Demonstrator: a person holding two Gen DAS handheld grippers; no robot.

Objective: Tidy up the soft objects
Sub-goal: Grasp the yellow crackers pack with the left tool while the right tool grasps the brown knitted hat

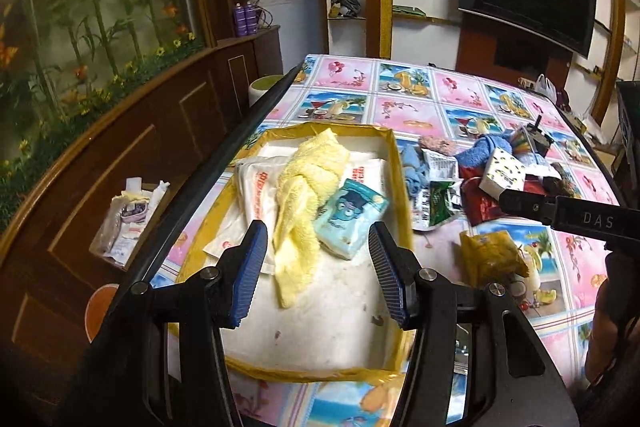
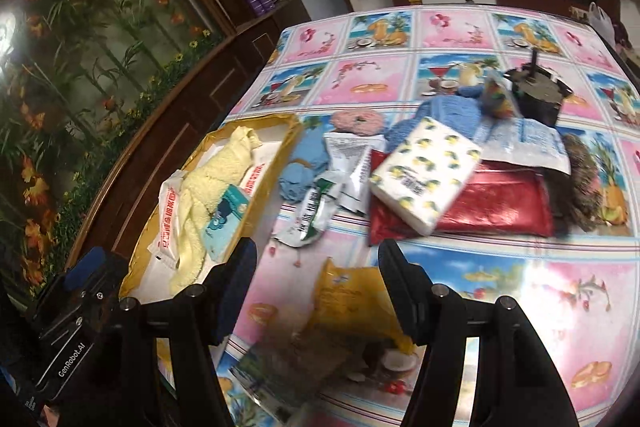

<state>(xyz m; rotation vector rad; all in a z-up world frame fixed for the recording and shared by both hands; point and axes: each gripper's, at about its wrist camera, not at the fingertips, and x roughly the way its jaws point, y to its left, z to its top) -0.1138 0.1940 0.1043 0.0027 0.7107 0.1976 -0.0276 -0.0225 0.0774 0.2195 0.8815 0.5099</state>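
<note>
A yellow-rimmed box (image 1: 400, 163) sits on the patterned table and holds a yellow towel (image 1: 304, 195), a blue tissue pack (image 1: 352, 215) and white packets (image 1: 256, 187). My left gripper (image 1: 318, 267) hovers open above the box, and its pads touch nothing. The right gripper (image 2: 316, 291) is open over a yellow packet (image 2: 352, 303) that lies on the table. Beyond it is a pile: a lemon-print tissue pack (image 2: 424, 171) on a red pouch (image 2: 492, 207), a blue cloth (image 2: 452, 111), a pink scrubber (image 2: 356, 121), blue gloves (image 2: 304, 167) and green-white sachets (image 2: 316, 211).
A black cup (image 2: 540, 99) and a brown furry item (image 2: 584, 183) stand at the pile's right. The table's dark left edge (image 1: 240, 147) runs along a wooden cabinet. On the floor a carton of papers (image 1: 128, 219) stands. A white bag (image 1: 546, 85) sits at the far end.
</note>
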